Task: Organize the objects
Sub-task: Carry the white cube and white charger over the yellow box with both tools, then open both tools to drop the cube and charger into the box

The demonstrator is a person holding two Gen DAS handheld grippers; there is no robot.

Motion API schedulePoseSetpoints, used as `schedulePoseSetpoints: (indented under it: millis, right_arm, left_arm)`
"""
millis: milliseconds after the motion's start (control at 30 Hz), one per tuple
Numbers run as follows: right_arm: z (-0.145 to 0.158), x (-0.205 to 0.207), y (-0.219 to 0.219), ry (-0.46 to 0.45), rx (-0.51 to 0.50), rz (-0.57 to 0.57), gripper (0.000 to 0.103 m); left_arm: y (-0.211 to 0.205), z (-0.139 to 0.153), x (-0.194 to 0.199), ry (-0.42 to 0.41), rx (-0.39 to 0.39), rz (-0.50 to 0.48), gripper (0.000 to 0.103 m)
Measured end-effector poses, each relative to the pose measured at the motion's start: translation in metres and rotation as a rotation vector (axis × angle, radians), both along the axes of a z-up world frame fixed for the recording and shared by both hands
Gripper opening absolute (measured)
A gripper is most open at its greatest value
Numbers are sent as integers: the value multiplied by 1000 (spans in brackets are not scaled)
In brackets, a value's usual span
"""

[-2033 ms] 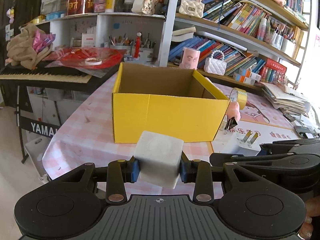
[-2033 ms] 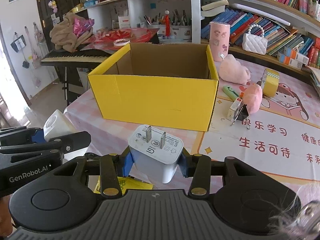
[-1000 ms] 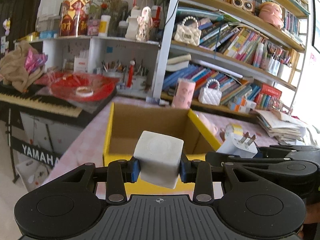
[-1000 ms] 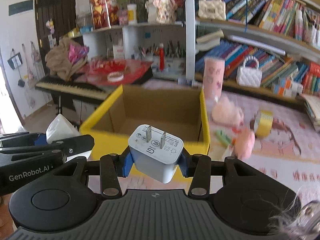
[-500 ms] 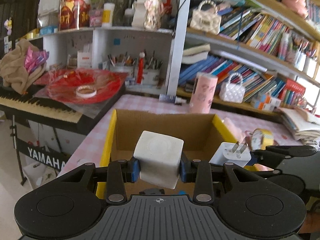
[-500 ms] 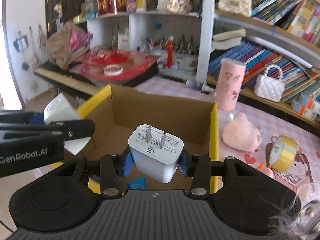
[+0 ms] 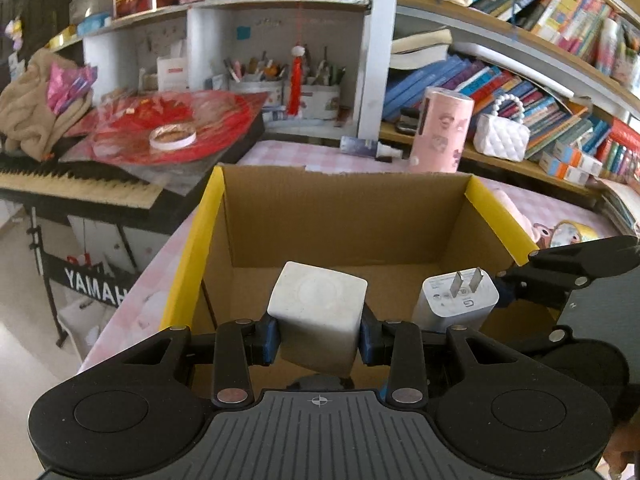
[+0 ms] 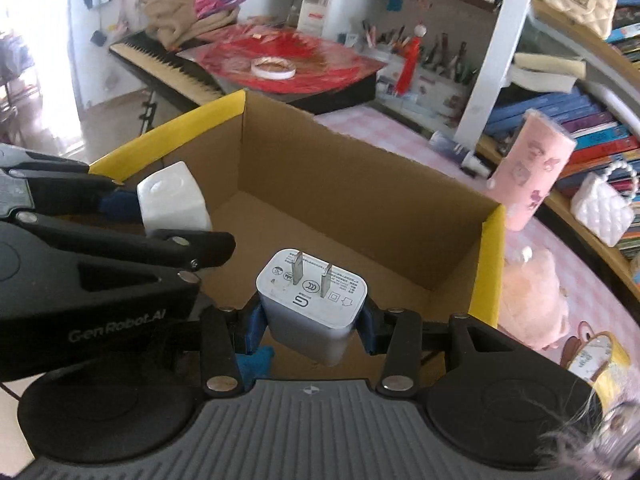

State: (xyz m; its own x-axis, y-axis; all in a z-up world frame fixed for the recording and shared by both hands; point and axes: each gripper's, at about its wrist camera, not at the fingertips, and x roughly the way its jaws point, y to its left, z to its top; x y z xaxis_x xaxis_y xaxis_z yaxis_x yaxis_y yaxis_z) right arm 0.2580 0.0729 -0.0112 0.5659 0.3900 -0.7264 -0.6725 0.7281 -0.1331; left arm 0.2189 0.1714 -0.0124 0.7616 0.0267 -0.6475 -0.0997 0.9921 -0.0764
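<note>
My left gripper (image 7: 318, 338) is shut on a white cube-shaped block (image 7: 316, 312) and holds it over the open yellow cardboard box (image 7: 192, 240). My right gripper (image 8: 312, 330) is shut on a white two-pin charger plug (image 8: 314, 300), also over the box (image 8: 490, 264). The two grippers hang side by side: the plug shows at the right of the left wrist view (image 7: 456, 300), the block at the left of the right wrist view (image 8: 172, 200). A small blue thing (image 8: 256, 360) lies on the box floor, mostly hidden.
The box stands on a pink checked table (image 7: 304, 152). A pink cylinder (image 8: 528, 172), a pink plush toy (image 8: 528, 288) and a yellow tape roll (image 8: 600, 356) lie right of the box. A keyboard (image 7: 72, 184) stands left; crowded bookshelves (image 7: 540, 64) run behind.
Both grippers moved forward from in front of the box, rose over its near wall and now hang above its inside. Each keeps its object.
</note>
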Motion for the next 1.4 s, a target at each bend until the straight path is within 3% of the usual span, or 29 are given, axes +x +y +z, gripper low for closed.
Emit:
schedulePoseSetpoints:
  millis: [233,433,467,533,633,833,1167,1400]
  right_arm:
    - [-1,11,3,67,-13,37,43]
    - [-2,10,3,57,-7,28,44]
    - [-1,8,3,48,-4,28,44]
    - [0,5,1,23,12,27,54]
    - [4,2,-1,1,25,4,63]
    - [22,-14,-13,-74,94,-41,66]
    - [51,-67,-34,-221,196,-139,80]
    - [37,-117,-44,-209,187,-228,84]
  left_arm:
    - [3,-3,6,18,-26,15,36]
    - [1,-3,6,24,-23,25,37]
    - [2,-1,5,19,-27,28,39]
    - [1,3,0,-1,-33,22,45]
    - [-4,14,-11,-64,-5,10,65]
    - [-8,40,-41,-186,30,32,78]
    - [1,51,-93,-250,2,105,86]
    - [-2,40,-133,-228,34,102,90]
